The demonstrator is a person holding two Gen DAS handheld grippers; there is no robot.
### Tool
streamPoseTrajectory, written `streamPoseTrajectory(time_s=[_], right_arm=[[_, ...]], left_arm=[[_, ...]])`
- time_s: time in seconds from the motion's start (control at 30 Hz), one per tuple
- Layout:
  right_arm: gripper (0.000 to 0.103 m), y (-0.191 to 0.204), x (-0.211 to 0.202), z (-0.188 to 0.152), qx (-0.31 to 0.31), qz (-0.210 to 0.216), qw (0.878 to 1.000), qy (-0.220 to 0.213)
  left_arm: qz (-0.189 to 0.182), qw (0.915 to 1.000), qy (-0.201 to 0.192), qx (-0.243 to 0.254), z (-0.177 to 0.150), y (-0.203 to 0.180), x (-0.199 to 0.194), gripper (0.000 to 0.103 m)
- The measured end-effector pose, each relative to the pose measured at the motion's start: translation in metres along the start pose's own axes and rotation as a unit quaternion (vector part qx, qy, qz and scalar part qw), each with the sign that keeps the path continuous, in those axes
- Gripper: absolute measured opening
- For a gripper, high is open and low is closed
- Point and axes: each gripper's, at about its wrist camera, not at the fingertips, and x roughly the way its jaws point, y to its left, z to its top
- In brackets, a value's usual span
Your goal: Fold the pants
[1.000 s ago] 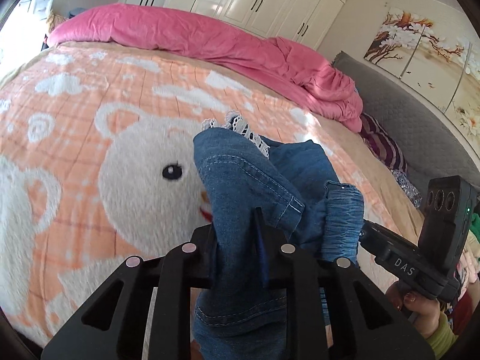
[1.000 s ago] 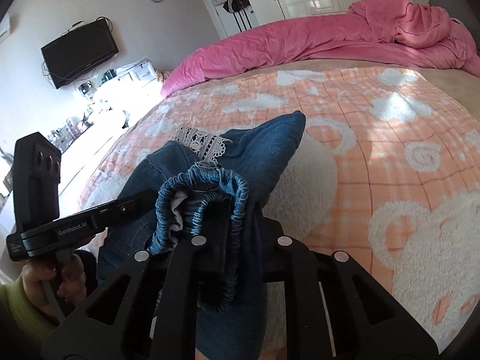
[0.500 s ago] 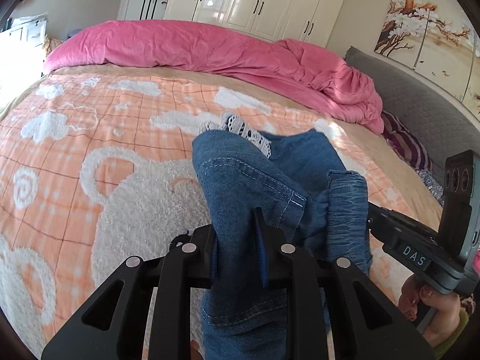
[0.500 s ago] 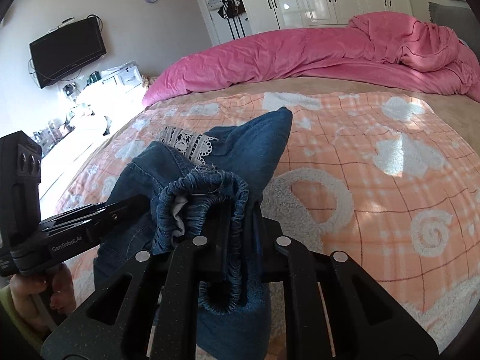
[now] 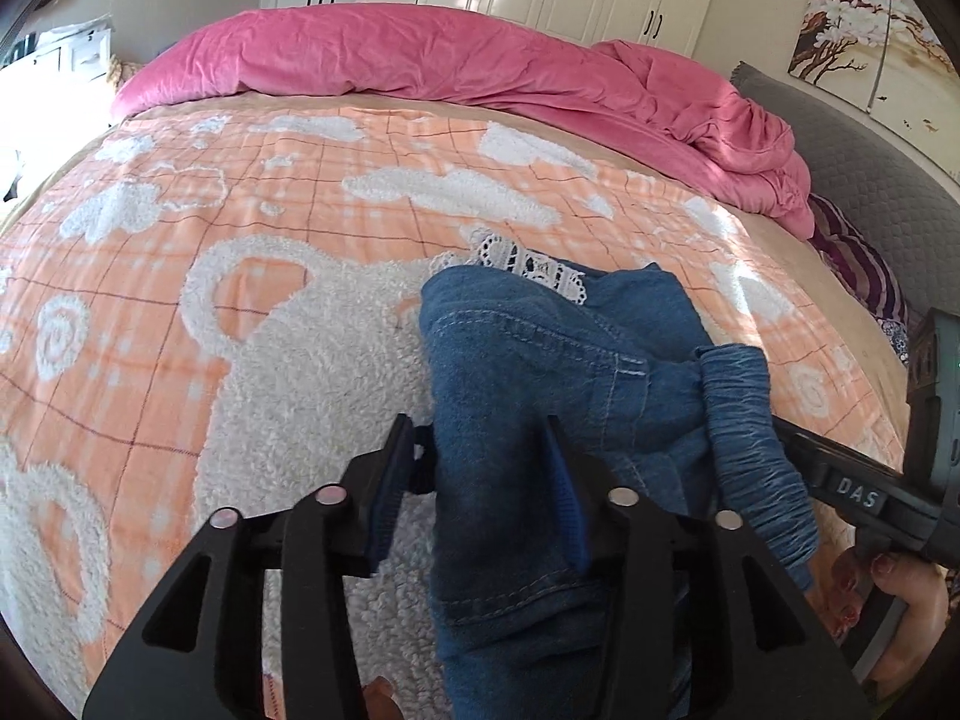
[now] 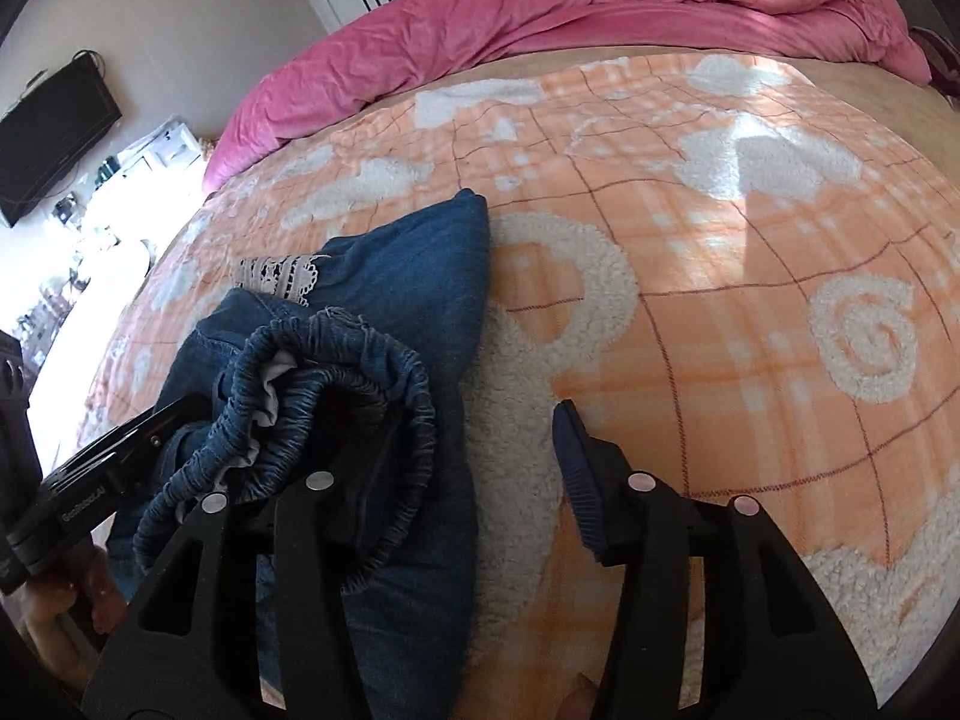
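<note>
A pink duvet [image 5: 480,66] lies bunched at the far edge of the orange bear blanket [image 5: 180,312], where folded denim pants [image 5: 540,372] rest between both opening tools, left tool [image 5: 480,480] and right tool [image 6: 474,450], pads apart, unclamped.

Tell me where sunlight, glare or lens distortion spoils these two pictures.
Left wrist view: window glare washes out the left edge, and the fisheye bulges the orange blanket. Right wrist view: sun bleaches the furniture under the television; bright patches fall on the blanket beyond the jeans.

Blue denim pants [image 5: 522,396] with white lace trim and gathered elastic waistband, bunched on the orange blanket.
</note>
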Motion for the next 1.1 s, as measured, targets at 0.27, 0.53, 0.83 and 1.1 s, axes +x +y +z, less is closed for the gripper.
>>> streamPoseTrajectory(time_s=[0.27,0.53,0.83,1.1], right_arm=[[0.057,0.005,-0.026,-0.022,-0.031,-0.034,0.999,-0.010],[0.064,0.007,-0.057,-0.037,-0.055,-0.068,0.995,-0.056],[0.084,0.015,-0.100,-0.040,-0.064,-0.067,0.987,-0.134],[0.093,0.024,-0.126,-0.056,-0.077,-0.068,0.982,-0.160]], left_arm=[[0.007,0.9999,-0.003,-0.007,-0.015,0.009,-0.021,0.059],[0.008,0.9994,-0.028,-0.019,-0.023,0.016,-0.049,0.063],[0.019,0.9967,-0.079,0.002,-0.026,0.004,-0.091,0.083],[0.023,0.9948,-0.099,0.012,-0.045,-0.003,-0.123,0.098]])
